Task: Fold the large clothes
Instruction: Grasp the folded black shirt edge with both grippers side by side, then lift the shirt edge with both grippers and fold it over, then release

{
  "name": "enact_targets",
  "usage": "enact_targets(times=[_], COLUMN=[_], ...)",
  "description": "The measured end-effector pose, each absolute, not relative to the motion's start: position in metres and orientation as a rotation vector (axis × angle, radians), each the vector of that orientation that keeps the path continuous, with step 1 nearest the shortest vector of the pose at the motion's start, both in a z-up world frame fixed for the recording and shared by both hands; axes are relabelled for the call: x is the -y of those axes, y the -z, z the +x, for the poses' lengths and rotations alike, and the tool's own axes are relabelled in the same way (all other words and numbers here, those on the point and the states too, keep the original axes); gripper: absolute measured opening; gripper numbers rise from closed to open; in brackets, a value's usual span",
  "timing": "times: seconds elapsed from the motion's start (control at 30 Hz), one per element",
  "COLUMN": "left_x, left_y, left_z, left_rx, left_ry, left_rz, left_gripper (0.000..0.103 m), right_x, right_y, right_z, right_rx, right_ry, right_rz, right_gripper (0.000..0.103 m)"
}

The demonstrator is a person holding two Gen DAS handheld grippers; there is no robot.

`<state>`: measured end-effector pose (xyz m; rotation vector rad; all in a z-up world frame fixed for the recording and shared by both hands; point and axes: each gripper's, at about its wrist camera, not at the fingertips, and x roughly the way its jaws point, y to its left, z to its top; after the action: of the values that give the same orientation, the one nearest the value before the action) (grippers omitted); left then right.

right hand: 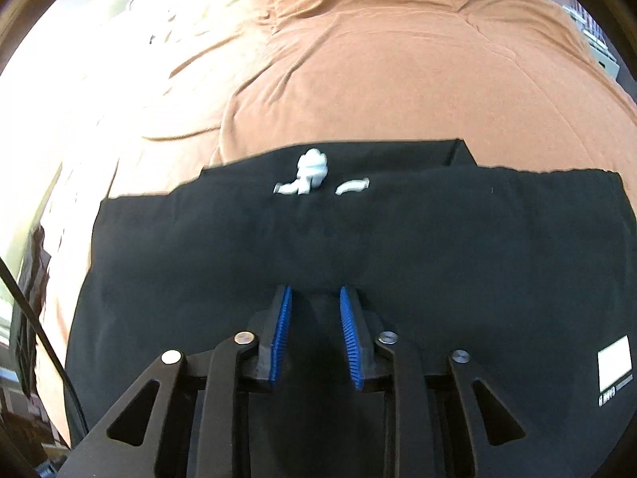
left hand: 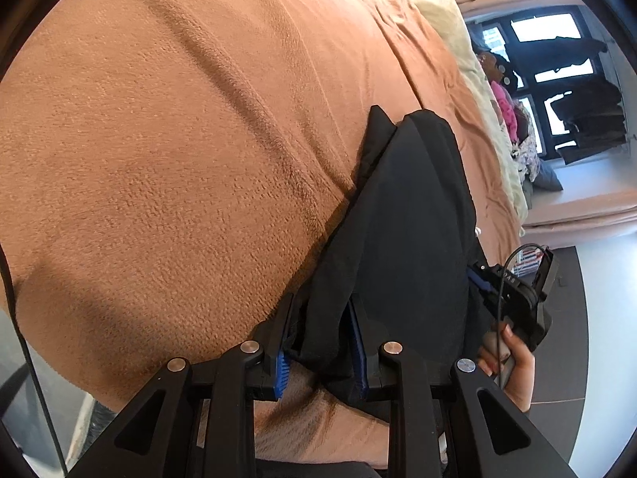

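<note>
Black cloth of the garment (right hand: 358, 247) lies flat on the orange blanket (left hand: 167, 151), its edge pinched in the left gripper (left hand: 320, 334), so the right gripper (right hand: 314, 310), jaws apart over it, should close on one fold only.

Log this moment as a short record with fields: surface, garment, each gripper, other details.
surface: bed covered by an orange-brown blanket
garment: black garment spread flat on the blanket, white drawstring at its far edge, white label at the right
left gripper: clamped on a bunched fold of the garment
right gripper: tips down on the fabric, pads apart, grip unclear
other: hand holding the right gripper's handle
</note>
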<state>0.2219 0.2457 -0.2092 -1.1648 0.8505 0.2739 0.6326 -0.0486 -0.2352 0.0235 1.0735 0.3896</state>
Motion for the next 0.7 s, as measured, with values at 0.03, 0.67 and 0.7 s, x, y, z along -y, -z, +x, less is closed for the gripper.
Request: enact_targets(times=[0.03, 0.67, 0.7], left_x=[-0.246, -0.218, -0.216], left_y=[0.209, 0.121, 0.117], left_z=[0.222, 0.220, 0.221], left_rx=[-0.851, -0.629, -0.621], left_ry=[-0.277, -0.075, -0.064], left_rz=[-1.166, -1.049, -1.041], left_gripper=[0.025, 0.010, 0.010], right_x=[0.049, 0.055, 0.051], right_y=[0.241, 0.330, 0.338], right_z=[0.639, 0.638, 0.631], right_rx=[-1.070, -1.084, -1.087], right_ry=[-0.394, -0.552, -0.557], right_rz=[0.043, 0.219, 0.215], right_gripper=[0.016, 0.012, 0.012])
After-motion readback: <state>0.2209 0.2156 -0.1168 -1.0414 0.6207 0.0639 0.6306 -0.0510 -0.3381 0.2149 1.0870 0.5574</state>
